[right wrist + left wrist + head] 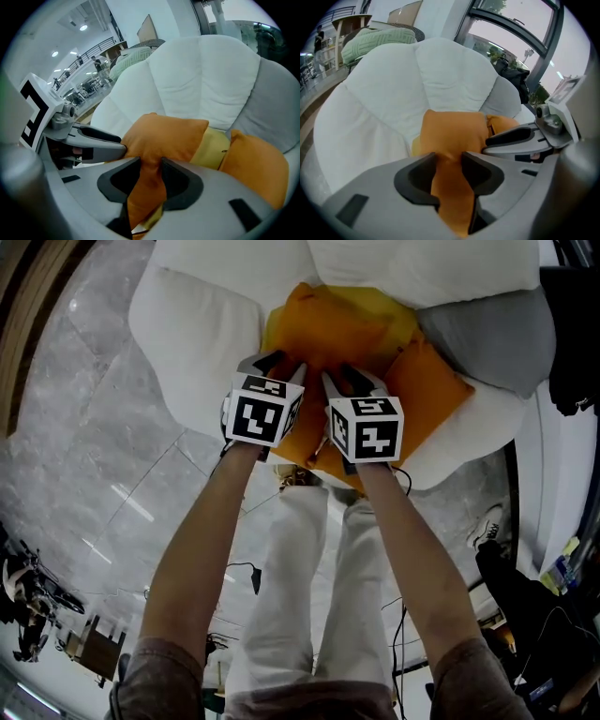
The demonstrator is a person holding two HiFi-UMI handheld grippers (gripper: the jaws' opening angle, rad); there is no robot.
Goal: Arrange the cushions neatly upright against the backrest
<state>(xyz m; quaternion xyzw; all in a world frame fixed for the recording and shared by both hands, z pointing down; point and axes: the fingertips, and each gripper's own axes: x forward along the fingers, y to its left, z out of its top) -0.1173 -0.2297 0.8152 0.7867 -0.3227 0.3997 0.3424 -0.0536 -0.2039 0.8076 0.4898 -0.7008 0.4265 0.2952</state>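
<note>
- The orange square fabric cushion (323, 334) is lying at the foot of the white padded petal-shaped backrest (440, 70), leaning towards it and not yet squarely upright.
- It is looking light, soft and loosely stuffed. The cloth is bunching wherever it is pinched, so it is likely to sag and fold if lifted by one corner.
- Taking hold along the near edge at two spread points, as both grippers are doing, is probably giving the best control. The woven cover is unlikely to be slipping.
- The left gripper (449, 161) is closing its pads on a fold of that orange cushion, the jaws standing fairly wide around the bunched cloth.
- The right gripper (151, 164), just beside it, is pinching the same cushion's edge in the same way.
- No true container is showing. The backrest's hollow is cradling the cushions:
- a yellow cushion (213, 147) is tucked directly against the backrest, behind the orange one.
- a second orange cushion (255, 159) and a grey cushion (487, 338) are sitting towards the backrest's right side.
</note>
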